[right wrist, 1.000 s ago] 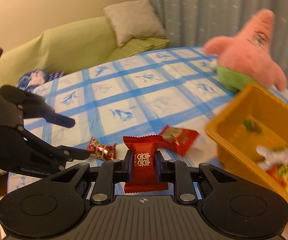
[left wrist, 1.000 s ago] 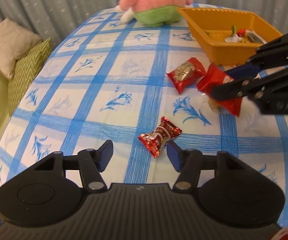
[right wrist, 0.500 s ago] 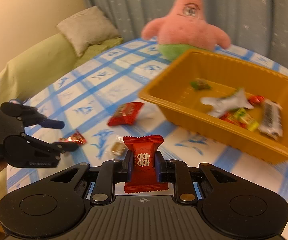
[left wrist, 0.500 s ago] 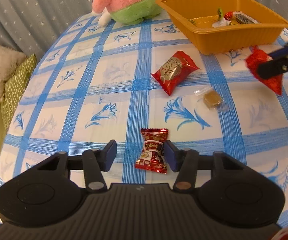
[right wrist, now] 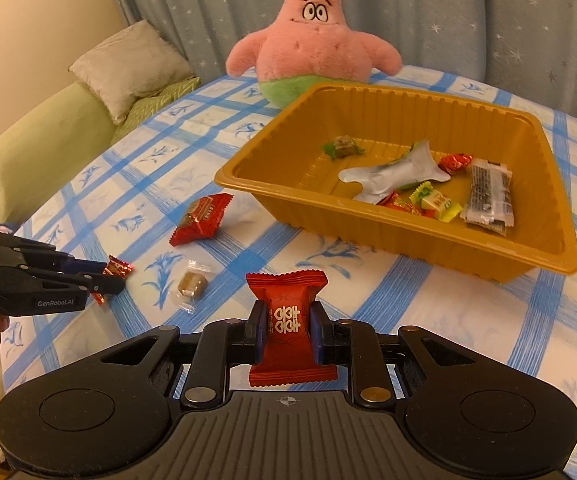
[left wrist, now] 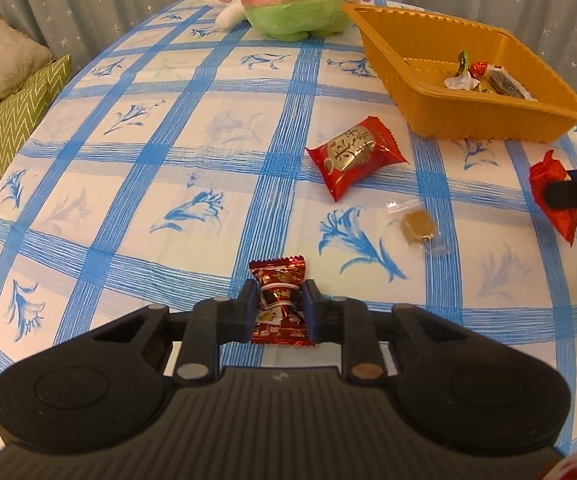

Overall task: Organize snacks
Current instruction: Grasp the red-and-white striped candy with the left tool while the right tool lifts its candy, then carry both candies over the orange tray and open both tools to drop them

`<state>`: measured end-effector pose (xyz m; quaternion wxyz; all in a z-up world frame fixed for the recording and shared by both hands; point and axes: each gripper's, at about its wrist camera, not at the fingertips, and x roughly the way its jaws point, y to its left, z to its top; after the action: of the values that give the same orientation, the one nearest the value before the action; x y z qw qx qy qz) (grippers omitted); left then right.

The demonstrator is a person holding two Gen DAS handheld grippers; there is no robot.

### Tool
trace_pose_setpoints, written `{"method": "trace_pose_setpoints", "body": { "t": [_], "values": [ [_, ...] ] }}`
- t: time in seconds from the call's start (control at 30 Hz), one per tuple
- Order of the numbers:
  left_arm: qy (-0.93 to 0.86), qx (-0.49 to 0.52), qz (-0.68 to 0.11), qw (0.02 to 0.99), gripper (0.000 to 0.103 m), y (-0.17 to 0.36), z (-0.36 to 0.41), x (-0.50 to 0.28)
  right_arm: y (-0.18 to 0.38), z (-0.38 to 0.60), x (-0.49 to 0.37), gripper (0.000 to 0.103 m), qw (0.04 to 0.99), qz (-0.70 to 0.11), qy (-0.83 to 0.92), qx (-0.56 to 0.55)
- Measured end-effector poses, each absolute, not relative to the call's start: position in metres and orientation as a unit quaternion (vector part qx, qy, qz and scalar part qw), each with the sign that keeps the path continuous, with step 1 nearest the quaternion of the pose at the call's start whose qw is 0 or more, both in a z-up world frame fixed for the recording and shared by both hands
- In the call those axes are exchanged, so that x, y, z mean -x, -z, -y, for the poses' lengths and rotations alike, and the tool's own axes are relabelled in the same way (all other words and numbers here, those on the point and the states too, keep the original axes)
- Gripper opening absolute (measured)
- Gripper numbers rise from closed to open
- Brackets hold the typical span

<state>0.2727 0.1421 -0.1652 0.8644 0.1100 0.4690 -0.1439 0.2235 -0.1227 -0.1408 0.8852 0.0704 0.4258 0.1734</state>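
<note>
The left gripper's (left wrist: 279,309) fingers pinch a foil candy (left wrist: 279,300) low over the counter (left wrist: 136,184); the right gripper's (right wrist: 287,327) clamp a red packet (right wrist: 287,322). On the cloth between lie a red pouch (left wrist: 354,156) and a clear-wrapped toffee (left wrist: 418,226). Beyond, the yellow tray (right wrist: 408,236) holds several sweets, a pink plush (right wrist: 308,44) behind it.

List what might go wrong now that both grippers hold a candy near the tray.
1. The left gripper pinches the small foil candy by its crinkled wrapper; it may slip when lifted.
2. The right gripper holds its red candy short of the orange tray; released early, it lands on the cloth.
3. The clear-wrapped brown candy lies between the grippers and could get knocked.
</note>
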Motion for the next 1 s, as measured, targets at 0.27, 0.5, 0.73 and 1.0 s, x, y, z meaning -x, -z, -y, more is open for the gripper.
{"method": "trace_pose_setpoints", "body": {
  "t": [0.27,0.5,0.73,1.0],
  "values": [
    [0.141,-0.097,-0.47,0.866,0.019,0.161,-0.143,-0.27,0.134,0.125,-0.218,0.022,0.885,-0.425,-0.171,-0.08],
    [0.148,-0.078,-0.459,0.872,0.018,0.145,-0.142,-0.261,0.121,0.132,-0.213,0.022,0.888,-0.419,-0.165,-0.097],
    [0.16,-0.075,-0.44,0.881,0.018,0.124,-0.132,-0.251,0.108,0.145,-0.202,0.022,0.893,-0.407,-0.156,-0.109],
    [0.189,-0.074,-0.402,0.893,0.018,0.092,-0.106,-0.244,0.095,0.173,-0.188,0.022,0.898,-0.396,-0.135,-0.135]
  ]
}}
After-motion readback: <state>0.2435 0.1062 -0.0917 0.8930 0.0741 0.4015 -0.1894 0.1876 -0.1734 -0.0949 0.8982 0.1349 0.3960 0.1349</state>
